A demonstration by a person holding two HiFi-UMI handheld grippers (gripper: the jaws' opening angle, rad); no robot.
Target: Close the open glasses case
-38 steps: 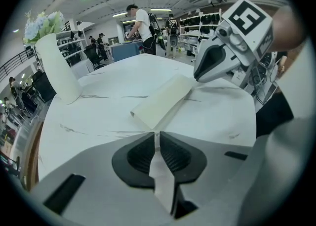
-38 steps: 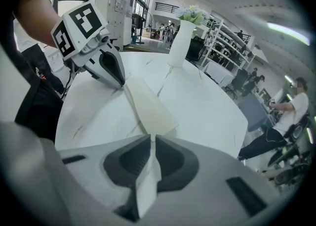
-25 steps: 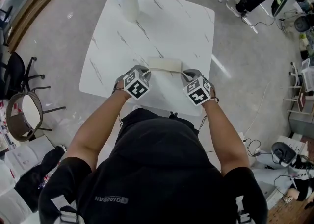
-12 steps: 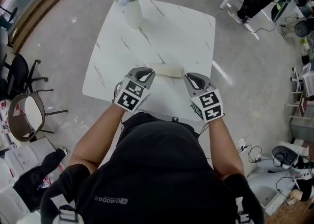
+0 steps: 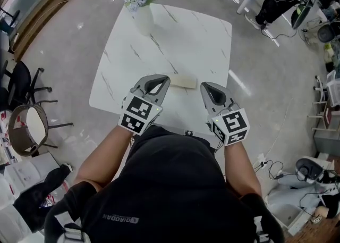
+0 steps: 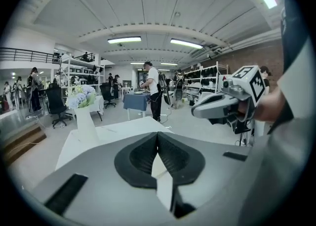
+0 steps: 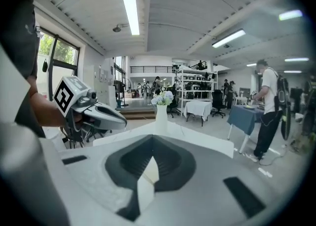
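A cream glasses case (image 5: 184, 81) lies flat near the front edge of the white marble table (image 5: 180, 34) and looks closed, a low oblong. My left gripper (image 5: 162, 79) is held up just left of the case, shut and empty. My right gripper (image 5: 204, 85) is held just right of it, also shut and empty, apart from the case. In the left gripper view the jaws (image 6: 157, 134) meet at their tips, and the right gripper (image 6: 217, 106) shows beside them. The right gripper view shows its own jaws (image 7: 152, 139) closed, with the left gripper (image 7: 101, 116) off to the side.
A white vase of pale flowers (image 5: 142, 12) stands at the table's far left corner. Office chairs (image 5: 21, 85) and a round mirror (image 5: 29, 125) are on the floor to the left. A person (image 6: 154, 91) stands by a blue table (image 6: 136, 102) beyond.
Both grippers have drawn back from the two ends of the case towards me and tilted upward. The case has stayed where it was on the table.
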